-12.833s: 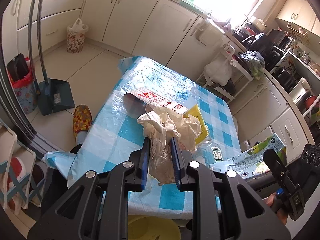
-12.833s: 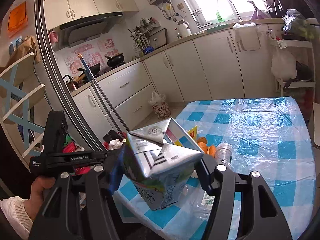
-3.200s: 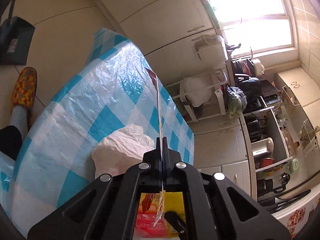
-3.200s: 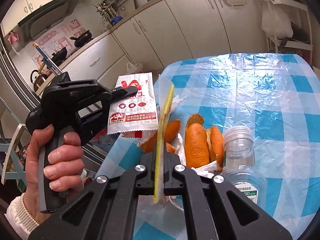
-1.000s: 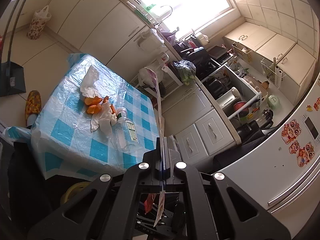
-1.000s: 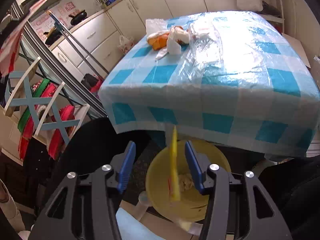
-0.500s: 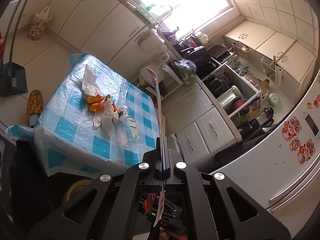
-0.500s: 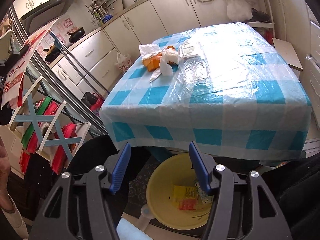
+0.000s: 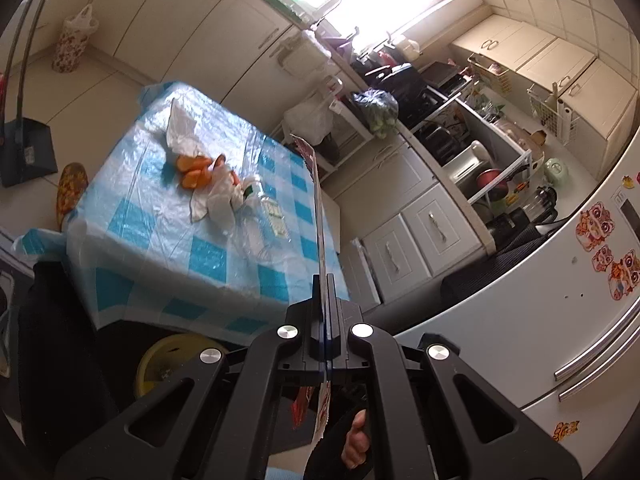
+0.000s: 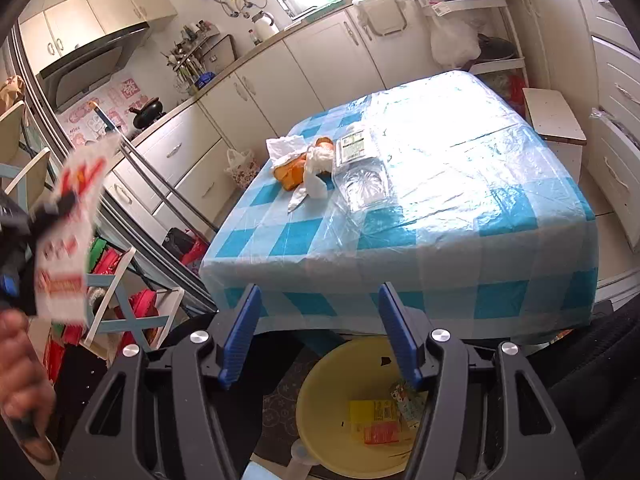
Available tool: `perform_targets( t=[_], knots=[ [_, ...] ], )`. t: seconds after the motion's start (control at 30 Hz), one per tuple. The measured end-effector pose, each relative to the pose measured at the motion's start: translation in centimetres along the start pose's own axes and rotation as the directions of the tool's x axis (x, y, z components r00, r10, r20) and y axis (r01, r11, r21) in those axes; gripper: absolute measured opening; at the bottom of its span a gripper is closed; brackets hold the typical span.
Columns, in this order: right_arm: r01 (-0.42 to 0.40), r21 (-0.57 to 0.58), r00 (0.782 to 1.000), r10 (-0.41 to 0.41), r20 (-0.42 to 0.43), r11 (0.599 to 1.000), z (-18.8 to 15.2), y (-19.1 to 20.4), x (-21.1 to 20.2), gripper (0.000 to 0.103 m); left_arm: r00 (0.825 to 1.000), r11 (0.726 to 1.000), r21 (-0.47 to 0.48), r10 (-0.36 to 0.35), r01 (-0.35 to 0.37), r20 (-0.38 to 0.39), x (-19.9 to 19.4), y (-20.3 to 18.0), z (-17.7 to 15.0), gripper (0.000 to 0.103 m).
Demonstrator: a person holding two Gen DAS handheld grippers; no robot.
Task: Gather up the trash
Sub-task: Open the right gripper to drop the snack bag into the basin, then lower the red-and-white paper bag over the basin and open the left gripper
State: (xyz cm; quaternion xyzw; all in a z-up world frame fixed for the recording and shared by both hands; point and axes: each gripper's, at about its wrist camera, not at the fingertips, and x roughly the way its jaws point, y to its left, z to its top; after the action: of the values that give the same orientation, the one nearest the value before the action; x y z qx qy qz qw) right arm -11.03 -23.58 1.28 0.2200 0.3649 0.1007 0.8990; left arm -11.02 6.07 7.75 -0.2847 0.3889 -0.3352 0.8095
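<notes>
My left gripper [image 9: 325, 280] is shut on a flat red-and-white wrapper [image 9: 316, 200], seen edge-on; the wrapper also shows at the left of the right wrist view [image 10: 68, 232]. My right gripper [image 10: 320, 304] is open and empty above a yellow bin [image 10: 320, 412] on the floor by the table's near edge. A yellow-and-red packet [image 10: 374, 420] lies in the bin. On the blue checked table [image 10: 460, 216] lie orange peels [image 10: 296, 168], white tissue [image 10: 316, 160] and a clear plastic bottle [image 10: 360, 164].
Cream cabinets [image 10: 280, 80] line the far wall. A blue-and-white folding chair [image 10: 120, 312] stands left of the table. A fridge [image 9: 540, 320] is on the right in the left wrist view. A dustpan [image 9: 26, 152] stands on the floor.
My right gripper has let go of the yellow packet, which now lies in the bin, and has lifted a little. My left gripper has swung with the wrapper still held.
</notes>
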Motion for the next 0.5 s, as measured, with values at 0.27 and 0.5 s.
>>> perform_targets(
  t=[0.27, 0.5],
  knots=[
    [0.000, 0.017, 0.999, -0.001, 0.045, 1.000, 0.4, -0.6, -0.7, 0.059, 0.989, 0.998, -0.011, 0.067, -0.069, -0.133, 4.2, 2.7, -4.0, 0.001],
    [-0.001, 0.029, 0.998, -0.001, 0.069, 1.000, 0.5, -1.1, -1.1, 0.065, 0.932, 0.976, 0.007, 0.208, -0.216, -0.298, 9.2, 5.2, -6.3, 0.042]
  ],
)
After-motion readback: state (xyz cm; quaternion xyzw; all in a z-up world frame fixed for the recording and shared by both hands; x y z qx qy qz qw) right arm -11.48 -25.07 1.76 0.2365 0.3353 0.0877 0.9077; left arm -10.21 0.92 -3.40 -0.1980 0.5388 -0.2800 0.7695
